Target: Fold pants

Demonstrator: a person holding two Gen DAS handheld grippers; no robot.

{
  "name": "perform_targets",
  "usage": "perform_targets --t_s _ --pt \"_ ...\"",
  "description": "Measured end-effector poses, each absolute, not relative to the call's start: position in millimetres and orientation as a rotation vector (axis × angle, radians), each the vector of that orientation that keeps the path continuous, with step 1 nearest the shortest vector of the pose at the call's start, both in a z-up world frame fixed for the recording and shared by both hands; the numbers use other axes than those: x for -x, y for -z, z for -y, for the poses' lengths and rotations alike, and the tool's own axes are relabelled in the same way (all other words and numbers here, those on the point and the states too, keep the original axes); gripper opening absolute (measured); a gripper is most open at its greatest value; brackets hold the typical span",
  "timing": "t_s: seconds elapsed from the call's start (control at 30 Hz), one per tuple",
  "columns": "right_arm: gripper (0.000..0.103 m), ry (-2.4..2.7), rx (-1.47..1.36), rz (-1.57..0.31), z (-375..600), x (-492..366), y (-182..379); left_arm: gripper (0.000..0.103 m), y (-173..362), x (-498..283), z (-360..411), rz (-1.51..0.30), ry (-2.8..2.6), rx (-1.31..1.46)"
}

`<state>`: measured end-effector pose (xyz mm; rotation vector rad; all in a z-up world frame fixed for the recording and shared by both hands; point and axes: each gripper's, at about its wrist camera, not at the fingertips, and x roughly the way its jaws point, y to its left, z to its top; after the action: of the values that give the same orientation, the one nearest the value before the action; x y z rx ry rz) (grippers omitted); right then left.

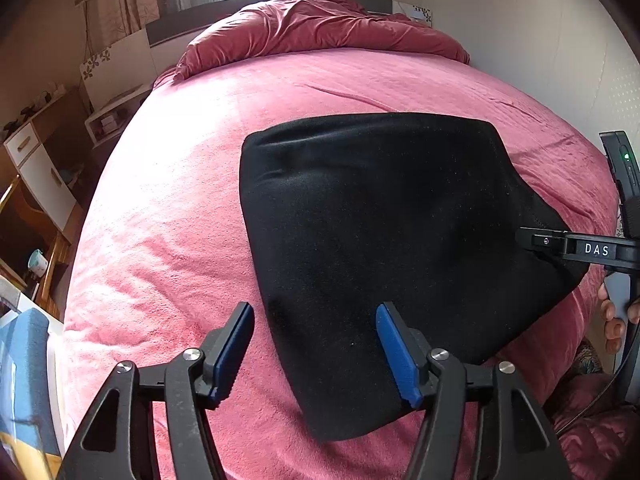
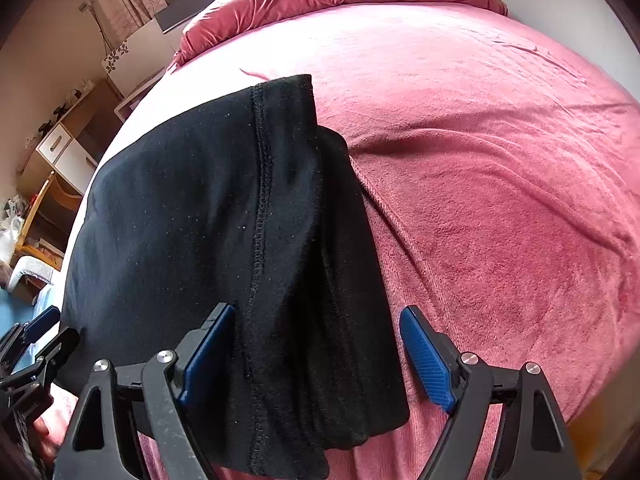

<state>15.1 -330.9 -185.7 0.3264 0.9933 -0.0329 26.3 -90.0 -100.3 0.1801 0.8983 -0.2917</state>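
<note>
Both claws, the left claw (image 1: 316, 354) and the right claw (image 2: 318, 356), stand open above the black pants (image 1: 384, 240), which lie folded compactly on the pink bed (image 1: 168, 200), so little seems left.

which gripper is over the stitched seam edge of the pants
The right gripper: its open jaws straddle the black pants at the stitched seam. The left gripper stands open over a plain, seamless corner.
</note>
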Motion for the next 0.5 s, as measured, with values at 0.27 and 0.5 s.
perform_targets --t_s 0.27,0.5 --pt "0.085 -0.024 -0.350 -1.011 341.7 -22.4 186.0 0.075 93.0 -25.6 80.8 -0.886 0.292 -0.168" --pt "0.087 -0.160 -0.424 -1.050 356.4 -36.4 193.2 0.084 77.7 -46.9 33.0 -0.904 0.367 0.126"
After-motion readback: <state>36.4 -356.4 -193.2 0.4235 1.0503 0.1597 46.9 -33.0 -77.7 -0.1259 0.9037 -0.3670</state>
